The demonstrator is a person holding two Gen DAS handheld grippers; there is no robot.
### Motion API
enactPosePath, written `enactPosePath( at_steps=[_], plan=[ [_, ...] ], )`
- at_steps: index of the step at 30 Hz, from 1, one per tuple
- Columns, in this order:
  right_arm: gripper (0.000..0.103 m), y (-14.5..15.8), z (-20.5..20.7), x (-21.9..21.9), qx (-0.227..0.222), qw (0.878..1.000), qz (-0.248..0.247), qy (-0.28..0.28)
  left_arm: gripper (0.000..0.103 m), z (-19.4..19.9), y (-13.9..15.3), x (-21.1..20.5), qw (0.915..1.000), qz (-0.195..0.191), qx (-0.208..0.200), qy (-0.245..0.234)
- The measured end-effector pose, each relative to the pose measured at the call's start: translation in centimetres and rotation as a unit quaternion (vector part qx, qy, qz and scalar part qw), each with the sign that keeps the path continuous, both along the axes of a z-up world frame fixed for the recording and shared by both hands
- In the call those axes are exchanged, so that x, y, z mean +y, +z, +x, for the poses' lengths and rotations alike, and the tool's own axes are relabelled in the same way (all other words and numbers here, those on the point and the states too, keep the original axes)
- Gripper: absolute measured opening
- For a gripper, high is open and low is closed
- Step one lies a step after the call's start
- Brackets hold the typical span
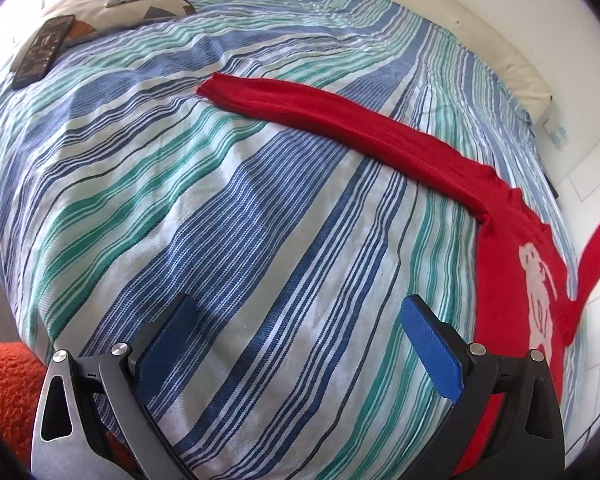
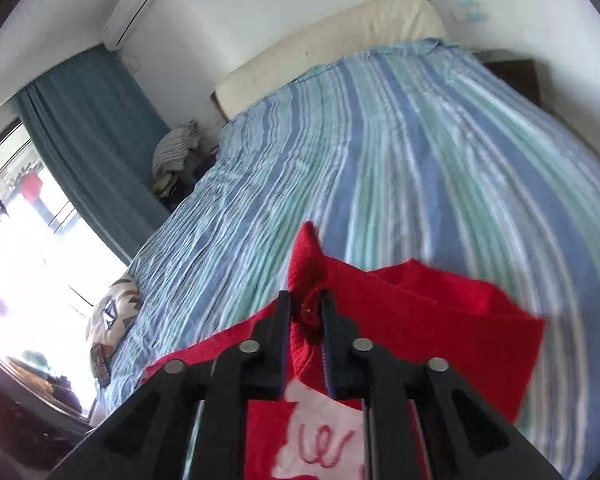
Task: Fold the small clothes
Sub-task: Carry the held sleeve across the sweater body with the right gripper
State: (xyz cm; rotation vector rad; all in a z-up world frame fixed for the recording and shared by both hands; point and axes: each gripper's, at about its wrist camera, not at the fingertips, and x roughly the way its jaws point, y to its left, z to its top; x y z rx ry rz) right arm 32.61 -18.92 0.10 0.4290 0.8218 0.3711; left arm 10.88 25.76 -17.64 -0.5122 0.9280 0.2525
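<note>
The red sweater runs off the left wrist view's right edge. In the right wrist view, motion blurs the bedspread.

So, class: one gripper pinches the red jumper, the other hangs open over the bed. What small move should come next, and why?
Probably carry the pinched part across onto the body. The right gripper is shut on a bunch of the red jumper, lifting it, while one sleeve lies stretched flat on the striped bedspread. The left gripper is open and holds nothing.
</note>
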Motion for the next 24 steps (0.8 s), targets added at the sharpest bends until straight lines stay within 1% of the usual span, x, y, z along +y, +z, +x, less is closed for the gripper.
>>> enactPosePath(
  at_steps=[1,2,4,5,7,10,13,14,15,16,17,18,19,20,21,22,24],
  plan=[
    [0.061,-1.6,1.1,1.5,0.039,0.999,0.023,0.021,0.102,0.0,0.0,-0.1,1.0,0.003,0.001,-0.001],
    [0.067,-2.6,1.4,1.8,0.056,0.997,0.051,0.026,0.102,0.1,0.1,-0.1,1.0,0.005,0.001,-0.003],
    [0.067,-4.1,1.3,1.4,0.062,0.993,0.096,0.027,0.102,0.1,0.1,-0.3,0.9999,0.008,0.0,-0.007],
    [0.067,-4.6,0.7,0.7,0.064,0.992,0.106,0.02,0.102,0.2,0.2,-0.4,0.9999,0.009,0.0,-0.008],
    [0.067,-5.7,0.4,-1.4,0.076,0.991,0.112,0.004,0.102,0.3,0.2,-0.6,0.9999,0.008,0.0,-0.013],
    [0.067,-8.1,-0.8,-5.7,0.11,0.989,0.096,-0.031,0.102,0.8,0.0,-1.2,0.9996,0.017,0.004,-0.022],
    [0.067,-12.0,-1.2,-10.2,0.157,0.978,0.115,-0.077,0.102,1.0,-0.2,-1.9,0.9989,0.033,0.011,-0.03],
    [0.067,-14.2,-1.1,-11.7,0.181,0.972,0.112,-0.101,0.102,0.9,-0.3,-2.0,0.9987,0.037,0.013,-0.032],
    [0.067,-15.9,-0.7,-12.7,0.201,0.967,0.09,-0.124,0.102,1.0,-0.3,-2.2,0.9985,0.042,0.015,-0.033],
    [0.065,-17.5,-0.9,-13.9,0.221,0.962,0.056,-0.15,0.102,0.9,-0.4,-2.2,0.9983,0.044,0.017,-0.033],
    [0.056,-18.5,-1.4,-15.3,0.226,0.958,0.032,-0.176,0.102,0.9,-0.5,-2.2,0.9982,0.046,0.02,-0.033],
    [0.056,-18.7,-1.9,-16.2,0.222,0.955,0.023,-0.195,0.102,0.8,-0.6,-2.2,0.9981,0.048,0.022,-0.032],
    [0.056,-18.1,-2.8,-17.3,0.206,0.954,0.021,-0.216,0.102,0.7,-0.7,-2.1,0.9981,0.048,0.023,-0.031],
    [0.057,-17.4,-3.5,-17.8,0.189,0.957,0.028,-0.218,0.102,0.7,-0.7,-2.1,0.9981,0.048,0.023,-0.03],
    [0.057,-16.3,-4.2,-17.9,0.172,0.962,0.035,-0.208,0.102,0.7,-0.7,-2.1,0.9981,0.049,0.022,-0.03],
    [0.057,-15.2,-4.9,-17.6,0.159,0.969,0.041,-0.184,0.102,0.8,-0.8,-2.2,0.9979,0.051,0.024,-0.031],
    [0.057,-13.6,-6.3,-16.0,0.148,0.981,0.056,-0.113,0.102,1.0,-0.9,-2.4,0.9974,0.058,0.027,-0.033]
  ],
)
